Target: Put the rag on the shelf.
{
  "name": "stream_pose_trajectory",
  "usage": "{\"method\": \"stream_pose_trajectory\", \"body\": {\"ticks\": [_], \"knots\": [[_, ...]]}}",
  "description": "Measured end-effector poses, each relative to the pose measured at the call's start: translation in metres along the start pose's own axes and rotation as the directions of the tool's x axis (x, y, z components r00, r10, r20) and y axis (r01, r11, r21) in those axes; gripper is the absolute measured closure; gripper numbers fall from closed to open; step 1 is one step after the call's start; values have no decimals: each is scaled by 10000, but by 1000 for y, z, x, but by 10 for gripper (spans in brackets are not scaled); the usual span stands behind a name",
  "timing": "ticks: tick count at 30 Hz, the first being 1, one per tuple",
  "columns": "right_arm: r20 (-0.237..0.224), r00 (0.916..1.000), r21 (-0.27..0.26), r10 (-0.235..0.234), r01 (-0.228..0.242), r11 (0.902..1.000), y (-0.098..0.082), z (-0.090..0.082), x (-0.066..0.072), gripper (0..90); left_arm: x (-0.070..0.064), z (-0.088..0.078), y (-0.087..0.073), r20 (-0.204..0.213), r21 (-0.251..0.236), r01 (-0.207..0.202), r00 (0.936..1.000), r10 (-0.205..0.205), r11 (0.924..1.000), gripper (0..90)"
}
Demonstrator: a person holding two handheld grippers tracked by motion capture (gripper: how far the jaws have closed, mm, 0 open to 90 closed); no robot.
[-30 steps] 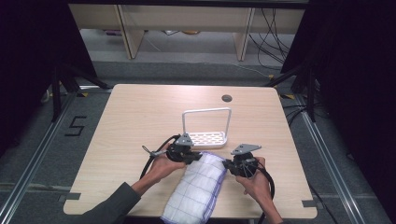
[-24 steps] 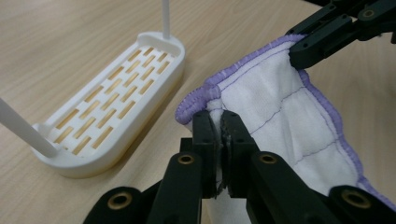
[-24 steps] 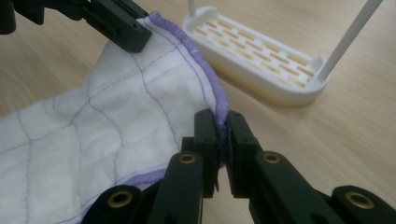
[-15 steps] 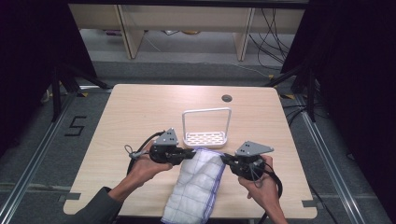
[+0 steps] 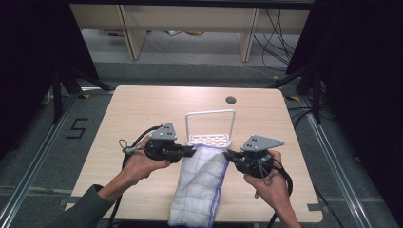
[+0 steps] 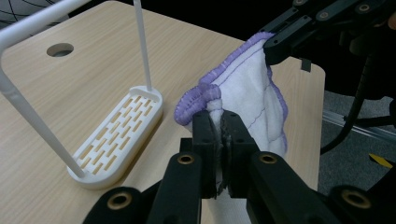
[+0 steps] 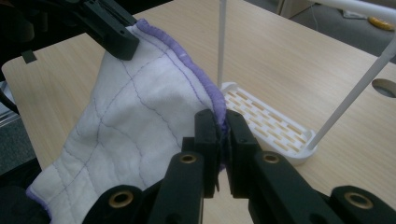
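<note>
Left claw (image 6: 220, 140) clamped on a top corner of the white cloth (image 5: 202, 183), jaws pressed together with the purple hem (image 6: 196, 95) bunched just above them in the left gripper view. Right claw (image 7: 222, 140) likewise pinched shut on the opposite top corner, purple edging caught between its black jaws in the right gripper view. Seen from the high view, left claw (image 5: 190, 152) and right claw (image 5: 227, 155) facing each other, with the cloth's top edge stretched between them. Lifted at that edge, the cloth hangs and drapes down toward the near edge of the surface (image 5: 142, 109), its lower end reaching past that edge at the bottom of the high view. Quilted with thin purple stitch lines across the white fabric. Held by a hand (image 5: 140, 164) on the left and a hand (image 5: 271, 185) on the right, a dark sleeve (image 5: 88, 209) on the left forearm. Just behind the cloth's raised edge, a white rack (image 5: 209, 138) with a slotted oval base and a tall thin hoop frame, standing upright on the surface. Farther back, a round cable hole (image 5: 231, 99) in the wooden top. Beyond the surface, grey floor with cables (image 5: 273, 28) and pale furniture legs (image 5: 130, 33).
</note>
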State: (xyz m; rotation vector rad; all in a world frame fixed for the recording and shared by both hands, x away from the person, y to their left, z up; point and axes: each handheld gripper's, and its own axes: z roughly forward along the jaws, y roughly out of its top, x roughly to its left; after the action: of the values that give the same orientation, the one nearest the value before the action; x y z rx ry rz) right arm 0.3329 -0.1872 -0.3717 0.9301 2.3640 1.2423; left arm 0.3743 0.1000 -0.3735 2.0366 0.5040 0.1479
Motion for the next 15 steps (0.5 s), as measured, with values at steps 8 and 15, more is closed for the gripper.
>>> {"method": "stream_pose_trajectory", "body": {"ticks": [8, 15], "knots": [[111, 9989, 153, -449, 448, 9989, 39, -22, -3, 857, -5, -16, 33, 2, -78, -432, 9991, 432, 9990, 851], [395, 9966, -184, -726, 733, 9971, 75, -37, -13, 857, 1, -29, 65, -251, -418, -579, 9981, 569, 9974, 851]]}}
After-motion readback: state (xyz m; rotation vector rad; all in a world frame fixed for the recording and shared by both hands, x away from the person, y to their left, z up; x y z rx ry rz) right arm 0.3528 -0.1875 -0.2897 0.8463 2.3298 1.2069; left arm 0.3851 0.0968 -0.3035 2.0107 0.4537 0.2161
